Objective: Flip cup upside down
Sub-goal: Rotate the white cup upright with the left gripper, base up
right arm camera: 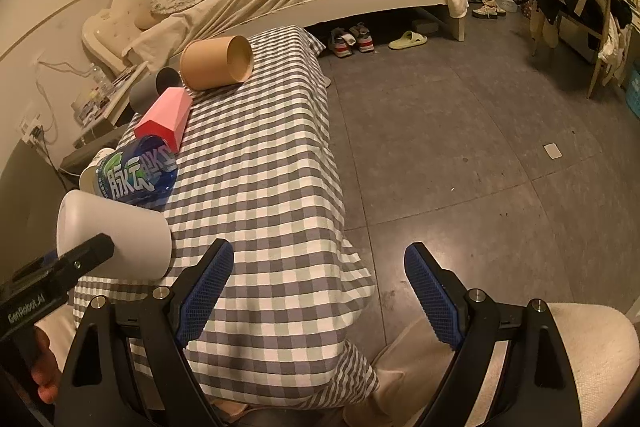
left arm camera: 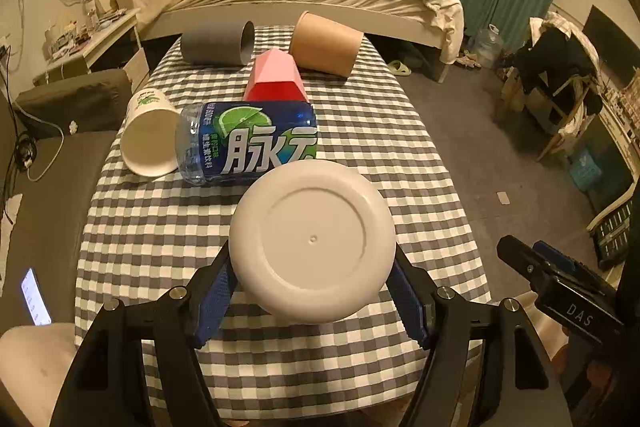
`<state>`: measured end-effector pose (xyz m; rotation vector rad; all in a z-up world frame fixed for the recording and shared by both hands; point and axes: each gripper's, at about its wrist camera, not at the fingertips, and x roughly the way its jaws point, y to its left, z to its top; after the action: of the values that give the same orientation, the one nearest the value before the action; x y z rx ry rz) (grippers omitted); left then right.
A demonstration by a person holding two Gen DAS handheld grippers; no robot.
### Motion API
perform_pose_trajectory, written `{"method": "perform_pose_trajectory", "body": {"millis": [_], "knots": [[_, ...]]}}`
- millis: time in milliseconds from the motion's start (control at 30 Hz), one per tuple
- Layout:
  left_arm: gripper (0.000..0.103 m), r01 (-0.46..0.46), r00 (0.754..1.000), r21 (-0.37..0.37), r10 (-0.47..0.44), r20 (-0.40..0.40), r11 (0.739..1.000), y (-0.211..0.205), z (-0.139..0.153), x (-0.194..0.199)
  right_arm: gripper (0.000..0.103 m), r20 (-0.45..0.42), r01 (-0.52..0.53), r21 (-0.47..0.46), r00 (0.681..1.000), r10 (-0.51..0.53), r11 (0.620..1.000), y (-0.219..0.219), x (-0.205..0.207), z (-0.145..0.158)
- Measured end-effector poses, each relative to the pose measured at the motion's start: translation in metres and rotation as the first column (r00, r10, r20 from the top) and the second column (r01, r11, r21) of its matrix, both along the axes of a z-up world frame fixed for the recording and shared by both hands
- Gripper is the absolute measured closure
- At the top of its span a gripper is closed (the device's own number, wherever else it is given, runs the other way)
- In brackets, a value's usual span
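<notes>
The left gripper (left arm camera: 314, 291) is clamping the white cup (left arm camera: 313, 241) by its sides at lower centre of the left view, base facing the camera and body lying sideways above the checked cloth (left arm camera: 160, 227). The right gripper (right arm camera: 318, 291) is hanging with jaws apart and gripping nothing, lower centre of its view, off the table edge. To finish well, the wrist should probably be rolling until the mouth faces down, lowering squarely clear of the bottle (left arm camera: 248, 143), with the 2 pads loosening only once the rim is sitting flat.

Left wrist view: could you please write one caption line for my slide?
Left claw grips a white cup by its sides, base toward the camera, above the checkered table; other cups and a bottle lie behind.
</notes>
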<state>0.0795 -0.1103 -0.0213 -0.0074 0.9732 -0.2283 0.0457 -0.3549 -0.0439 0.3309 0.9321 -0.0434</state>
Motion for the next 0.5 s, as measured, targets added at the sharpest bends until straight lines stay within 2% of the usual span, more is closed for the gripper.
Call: {"method": "perform_pose_trajectory", "body": {"millis": [67,233,500], "knots": [[0.020,-0.012,1.000,0.008,0.012,-0.007,1.000,0.000,-0.004,0.002,0.016,-0.003,-0.005,0.000,1.000,0.005,1.000,0.002,0.001,0.000],[0.020,-0.039,0.999,-0.029,0.038,-0.021,0.999,0.006,-0.021,0.009,0.016,-0.008,-0.021,-0.011,1.000,0.021,1.000,0.008,0.003,-0.002],[0.022,-0.016,1.000,-0.062,0.016,-0.001,0.998,0.002,-0.037,0.012,0.016,-0.024,-0.014,-0.014,1.000,0.014,1.000,0.009,0.005,-0.005]]}}
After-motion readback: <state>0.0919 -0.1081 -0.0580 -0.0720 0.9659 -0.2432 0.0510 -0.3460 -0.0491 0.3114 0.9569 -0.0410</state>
